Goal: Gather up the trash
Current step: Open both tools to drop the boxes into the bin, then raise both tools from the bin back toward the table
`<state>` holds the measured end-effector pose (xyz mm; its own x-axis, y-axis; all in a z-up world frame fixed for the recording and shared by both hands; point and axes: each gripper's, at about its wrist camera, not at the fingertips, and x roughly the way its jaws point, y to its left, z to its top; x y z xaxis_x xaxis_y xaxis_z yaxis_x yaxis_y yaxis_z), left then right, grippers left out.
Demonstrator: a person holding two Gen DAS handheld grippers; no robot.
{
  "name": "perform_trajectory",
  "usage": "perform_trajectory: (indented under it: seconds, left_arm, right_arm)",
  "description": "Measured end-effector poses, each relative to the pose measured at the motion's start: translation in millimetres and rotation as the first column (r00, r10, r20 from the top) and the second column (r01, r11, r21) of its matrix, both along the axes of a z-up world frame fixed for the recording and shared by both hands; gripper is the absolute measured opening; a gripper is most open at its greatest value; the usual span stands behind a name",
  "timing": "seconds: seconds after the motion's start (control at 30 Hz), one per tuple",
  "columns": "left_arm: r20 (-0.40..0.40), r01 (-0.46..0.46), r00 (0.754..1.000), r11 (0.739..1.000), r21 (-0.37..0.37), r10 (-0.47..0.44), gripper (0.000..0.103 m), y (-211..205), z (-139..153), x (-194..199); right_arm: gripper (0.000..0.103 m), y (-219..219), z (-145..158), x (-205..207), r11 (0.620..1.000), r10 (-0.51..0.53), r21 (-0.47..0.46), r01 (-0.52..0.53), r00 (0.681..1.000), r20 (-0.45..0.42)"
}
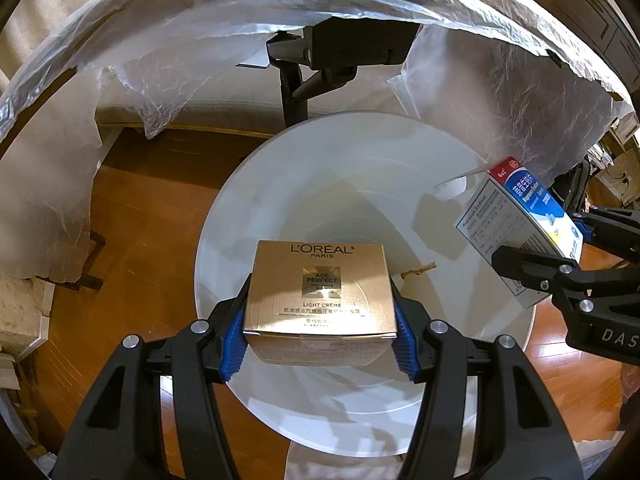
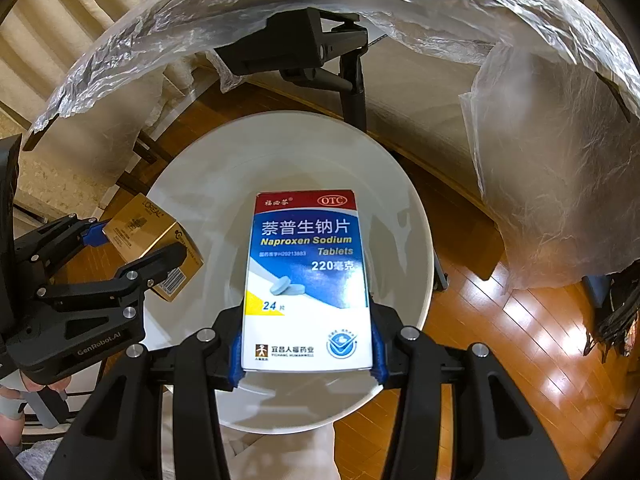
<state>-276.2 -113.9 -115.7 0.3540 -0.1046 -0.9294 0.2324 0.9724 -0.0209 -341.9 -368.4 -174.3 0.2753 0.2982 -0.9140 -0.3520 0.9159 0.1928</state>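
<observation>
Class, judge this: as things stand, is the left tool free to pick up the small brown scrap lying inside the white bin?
Probably not yet. The left tool is shut on the gold box, so its pads are occupied. The scrap lies uncovered in the white bin, just beyond.

Both wrist views steeply downward, close over shared white bin [image 1: 224, 216].

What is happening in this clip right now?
A person holds tongs in each hand over a white bin on the wooden floor. The left tongs clamp a gold L'Oreal box; the right tongs clamp a naproxen tablet box. Neither box has been dropped in yet.
</observation>
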Motion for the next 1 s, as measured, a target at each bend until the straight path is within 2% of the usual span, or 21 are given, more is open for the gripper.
perform_trajectory:
  seconds: [0.37,0.43,0.47,0.5,0.53,0.6,0.7,0.87,0.93,1.0]
  left_arm:
    - [0.019,0.01,1.0,1.0,0.009,-0.011,0.059,-1,3,-1]
    - [0.039,0.018,0.999,0.999,-0.033,-0.017,0.061,1,7,-3]
    - [0.062,0.008,0.998,0.998,-0.057,-0.005,0.074,3,11,-4]
    - [0.076,-0.005,0.997,0.998,-0.062,0.01,0.084,5,13,-5]
    - [0.088,-0.019,0.996,0.997,-0.071,0.026,0.096,8,15,-5]
    - [0.093,-0.035,0.995,0.995,-0.091,0.044,0.096,13,18,-5]
    - [0.104,-0.03,0.994,0.994,-0.109,0.042,0.096,17,22,-7]
    - [0.101,-0.036,0.994,0.991,-0.128,0.049,0.096,20,34,-14]
    - [0.119,-0.039,0.991,0.989,-0.14,0.056,0.096,23,52,-21]
    - [0.174,-0.028,0.983,0.987,-0.161,0.056,0.096,29,79,-28]
  right_arm:
    - [0.045,0,0,0,1.0,0.0,-0.007,0.0,1.0,0.009]
    - [0.046,1,2,-2,1.0,0.009,-0.008,-0.009,1.0,0.022]
    - [0.046,1,4,-4,1.0,0.011,-0.016,-0.01,0.999,0.042]
    - [0.053,2,6,-5,1.0,0.01,-0.025,-0.009,0.998,0.058]
    - [0.067,1,8,-6,1.0,0.006,-0.03,-0.004,0.997,0.072]
    - [0.075,-3,15,-9,1.0,-0.018,-0.008,0.019,0.995,0.099]
    - [0.078,-11,24,-12,0.999,-0.04,0.028,0.037,0.994,0.1]
    - [0.079,-26,50,-25,0.997,-0.067,0.05,0.06,0.986,0.151]
    - [0.079,-33,72,-34,0.995,-0.076,0.076,0.063,0.98,0.186]
    - [0.079,-41,106,-46,0.993,-0.083,0.103,0.057,0.958,0.273]
